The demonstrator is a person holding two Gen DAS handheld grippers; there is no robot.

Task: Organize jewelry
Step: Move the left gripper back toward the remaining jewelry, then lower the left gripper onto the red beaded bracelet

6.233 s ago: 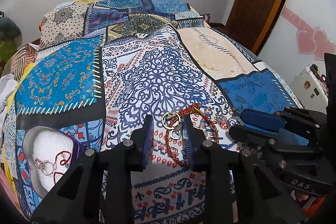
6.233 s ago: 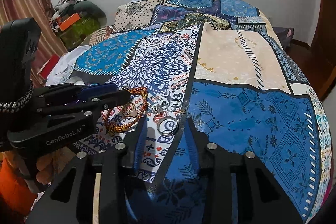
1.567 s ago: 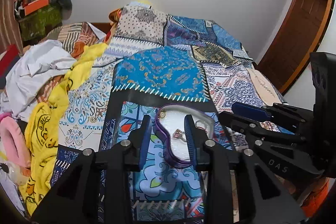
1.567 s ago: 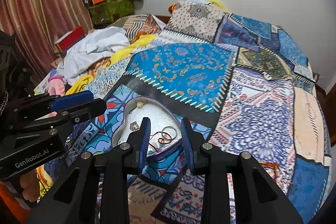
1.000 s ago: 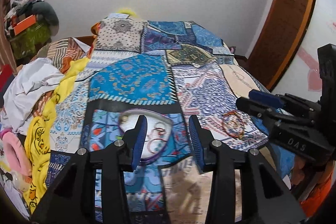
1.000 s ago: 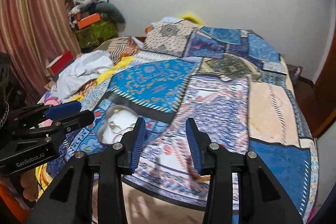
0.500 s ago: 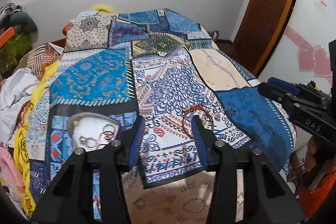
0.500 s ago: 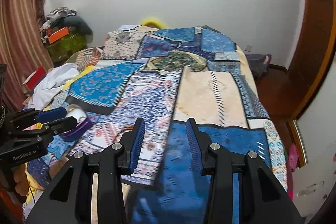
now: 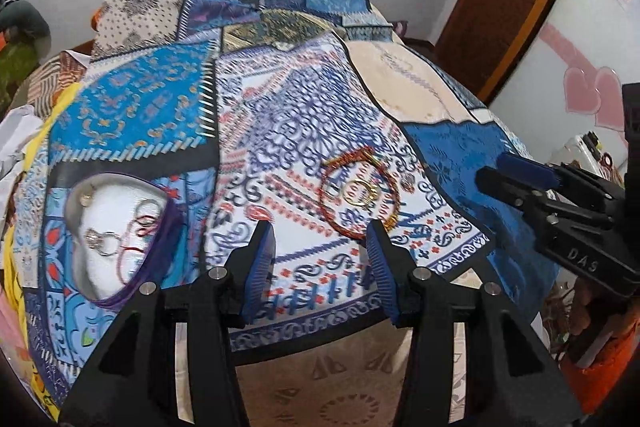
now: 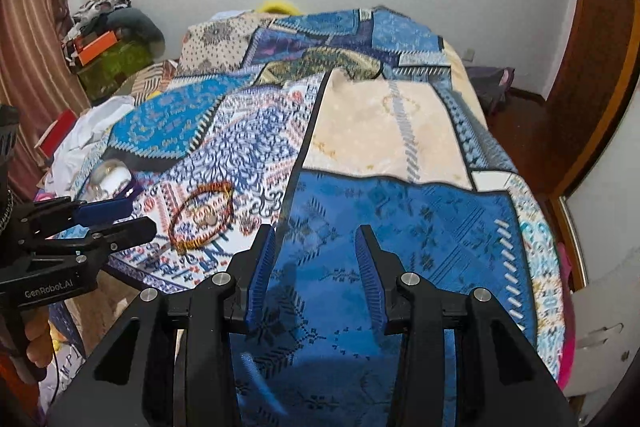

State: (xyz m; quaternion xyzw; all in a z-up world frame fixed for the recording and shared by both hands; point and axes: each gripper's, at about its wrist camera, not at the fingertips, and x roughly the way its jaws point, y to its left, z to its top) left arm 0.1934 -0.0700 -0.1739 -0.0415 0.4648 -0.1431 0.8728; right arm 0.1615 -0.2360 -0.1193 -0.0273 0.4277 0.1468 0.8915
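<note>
Partly done: several rings and a red cord already lie in the purple tray [image 9: 160,227], while a red bracelet [image 9: 360,195] and gold ring [image 9: 362,191] remain on the bedspread [image 9: 280,131] ahead of the empty, parted left gripper [image 9: 320,259]; right gripper [image 10: 316,267] likewise empty, parted.

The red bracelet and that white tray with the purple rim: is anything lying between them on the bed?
No, only patterned bedspread between red bracelet and tray, seen from the left wrist view.
</note>
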